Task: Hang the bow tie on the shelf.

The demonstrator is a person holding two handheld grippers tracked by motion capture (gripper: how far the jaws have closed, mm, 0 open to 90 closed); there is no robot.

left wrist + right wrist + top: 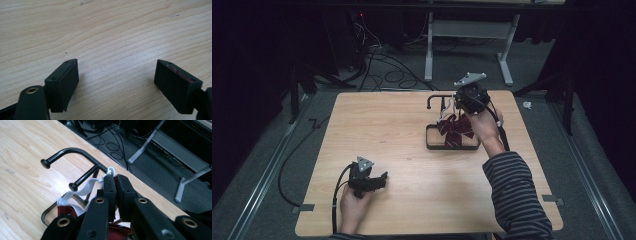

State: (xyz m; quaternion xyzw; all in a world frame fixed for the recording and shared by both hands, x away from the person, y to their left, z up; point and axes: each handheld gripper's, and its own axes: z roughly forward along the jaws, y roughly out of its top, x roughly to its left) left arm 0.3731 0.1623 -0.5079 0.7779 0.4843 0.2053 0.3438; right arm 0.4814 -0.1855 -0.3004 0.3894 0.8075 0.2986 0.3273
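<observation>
A maroon striped bow tie [455,131] hangs over the black wire stand [432,145] at the table's right half. My right gripper [454,106] is held above it, beside the stand's hooked arms [67,152]. In the right gripper view the right gripper [116,178] is shut on the bow tie's white strap [85,188], which drapes over the lower arm with maroon cloth [65,210] below it. My left gripper [382,179] rests low at the table's near left, and in its own view the left gripper [116,80] stands open over bare wood with nothing between the jaws.
The wooden table [387,130] has broad bare room between the two hands. Beyond its far edge lie cables [387,70] on the grey floor and a white desk frame [472,45]. A striped sleeve [514,195] crosses the near right corner.
</observation>
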